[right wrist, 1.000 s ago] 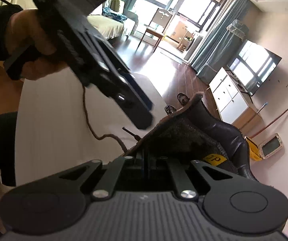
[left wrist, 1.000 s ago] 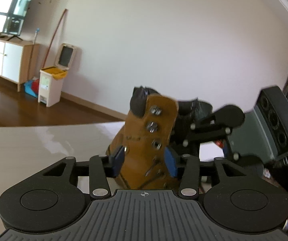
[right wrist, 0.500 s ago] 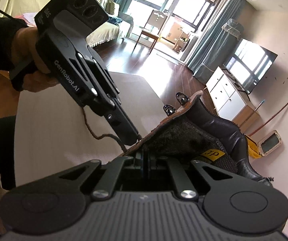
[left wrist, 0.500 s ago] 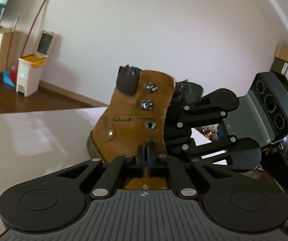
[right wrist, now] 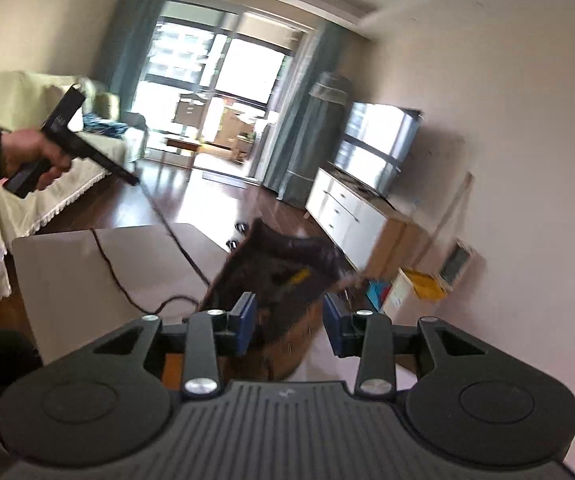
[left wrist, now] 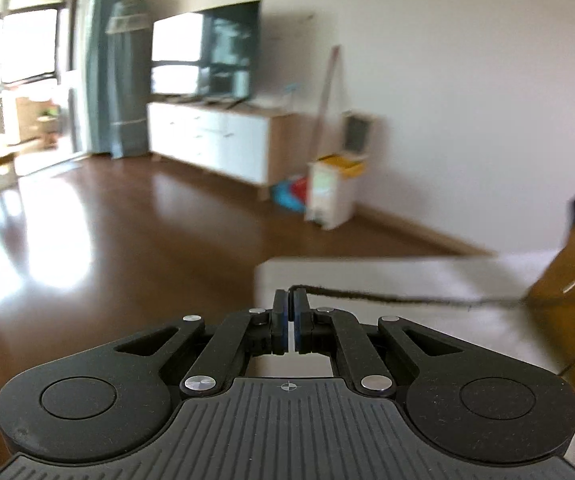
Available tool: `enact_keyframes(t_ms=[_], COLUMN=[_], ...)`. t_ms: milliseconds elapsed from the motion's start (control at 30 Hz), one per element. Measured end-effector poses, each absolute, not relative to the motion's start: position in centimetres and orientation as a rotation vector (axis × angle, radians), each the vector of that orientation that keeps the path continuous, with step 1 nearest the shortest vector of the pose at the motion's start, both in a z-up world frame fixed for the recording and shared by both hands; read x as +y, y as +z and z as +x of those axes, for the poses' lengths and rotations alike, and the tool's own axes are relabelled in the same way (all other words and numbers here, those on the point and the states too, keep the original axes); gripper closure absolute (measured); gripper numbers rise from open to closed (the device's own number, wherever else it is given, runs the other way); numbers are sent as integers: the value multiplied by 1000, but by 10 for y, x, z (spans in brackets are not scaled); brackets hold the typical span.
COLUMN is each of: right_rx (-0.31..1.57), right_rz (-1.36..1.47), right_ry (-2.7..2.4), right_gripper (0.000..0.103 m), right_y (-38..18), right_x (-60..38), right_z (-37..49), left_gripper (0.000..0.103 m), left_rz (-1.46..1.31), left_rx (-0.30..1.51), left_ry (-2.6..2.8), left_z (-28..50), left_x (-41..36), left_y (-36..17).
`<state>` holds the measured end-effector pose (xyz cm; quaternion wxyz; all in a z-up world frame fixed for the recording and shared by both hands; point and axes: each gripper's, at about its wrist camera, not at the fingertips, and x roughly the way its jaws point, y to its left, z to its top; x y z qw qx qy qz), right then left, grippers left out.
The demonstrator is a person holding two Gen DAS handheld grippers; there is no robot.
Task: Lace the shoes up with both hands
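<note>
Right, left gripper point(left wrist: 290, 309) is pinching the brown lace point(left wrist: 387, 300) between closed pads, lace running taut off to its right to the tan boot point(left wrist: 567, 292); right gripper point(right wrist: 289, 326) has just been opening, is standing half-wide, pads off the leather, boot collar point(right wrist: 287, 276) sitting just ahead between its fingers. Risk, I'd say: with nothing bracing the boot, a hard pull is likely tipping or dragging it, or slipping the lace from the pinch. Boot is sitting on a pale smooth table point(left wrist: 367, 280), dark wood floor point(left wrist: 127, 220) beyond, TV point(left wrist: 207, 56) over a white sideboard point(left wrist: 215, 140), bin point(left wrist: 335, 188) by the wall.
</note>
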<state>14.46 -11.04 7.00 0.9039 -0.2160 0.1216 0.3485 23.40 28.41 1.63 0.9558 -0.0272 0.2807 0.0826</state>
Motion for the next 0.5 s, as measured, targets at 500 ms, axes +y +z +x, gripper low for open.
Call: enact_keyframes(t_ms=[500], right_rx=[311], right_rz=[-453], right_ry=[849], right_gripper=[62], right_y=[58], right_x=[-65], right_z=[118], left_gripper=[96], left_rz=[-96], left_rx=[638], left_ry=[236], left_z=[221], left_x=[315], left_y=[-32])
